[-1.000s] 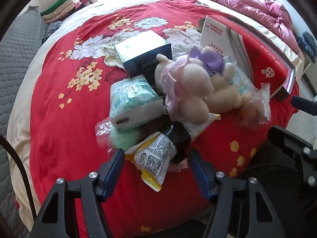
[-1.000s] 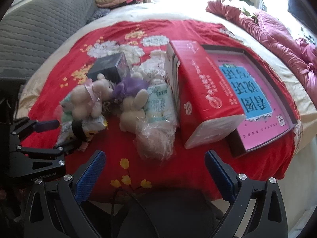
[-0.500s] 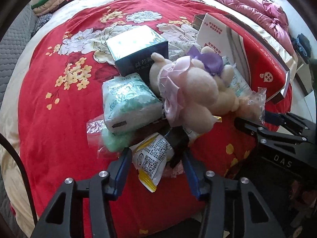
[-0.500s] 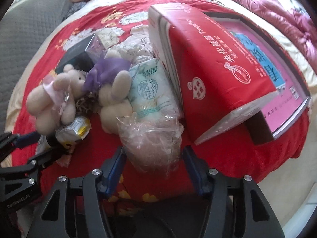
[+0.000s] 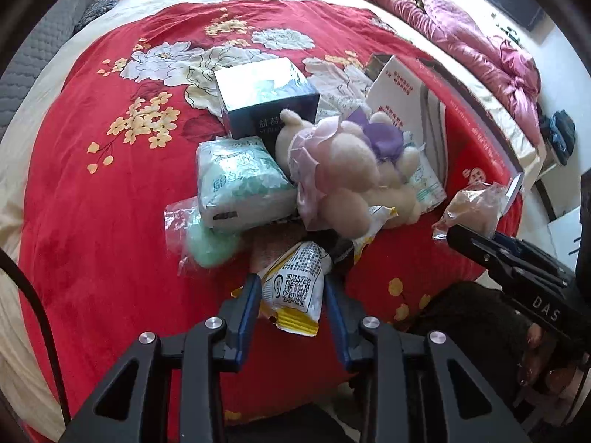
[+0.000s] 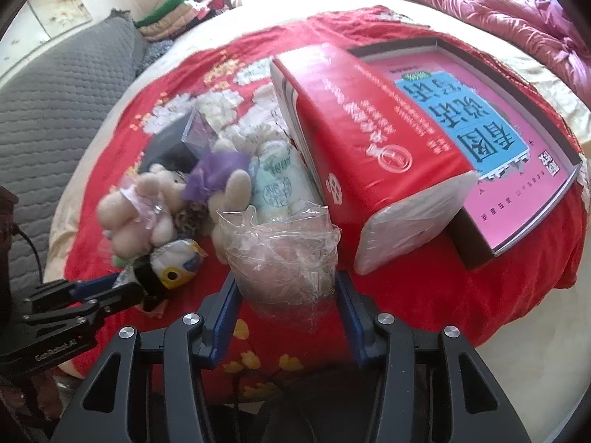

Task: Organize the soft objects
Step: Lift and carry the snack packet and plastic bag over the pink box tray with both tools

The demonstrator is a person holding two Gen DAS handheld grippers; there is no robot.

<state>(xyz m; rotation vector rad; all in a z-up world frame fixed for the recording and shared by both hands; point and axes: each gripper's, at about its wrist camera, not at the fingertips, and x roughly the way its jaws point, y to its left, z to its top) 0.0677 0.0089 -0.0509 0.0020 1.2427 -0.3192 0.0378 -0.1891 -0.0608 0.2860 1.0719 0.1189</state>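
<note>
There, the left gripper (image 5: pixel 291 288) was clamped on the yellow-and-white snack packet (image 5: pixel 297 291), its long axis running from 6 toward 12 o'clock, QR code up, at the near edge of the pile on the red floral blanket (image 5: pixel 92 221). The right gripper (image 6: pixel 286 295) squeezed the clear plastic bag (image 6: pixel 284 254) with its pale pink soft contents, mouth pointing to 12 o'clock, just beside the red tissue pack (image 6: pixel 354 147). The plush bears (image 5: pixel 343 170) lay at the packet's 12 o'clock.

free: red blanket (image 5: pixel 96 203) left of the pile lay bare | blocked: red pack (image 6: pixel 369 155) and tray (image 6: pixel 476 254) walled the right | centre: plush toys (image 5: pixel 343 170), tissue pack (image 5: pixel 236 184) crowded together
</note>
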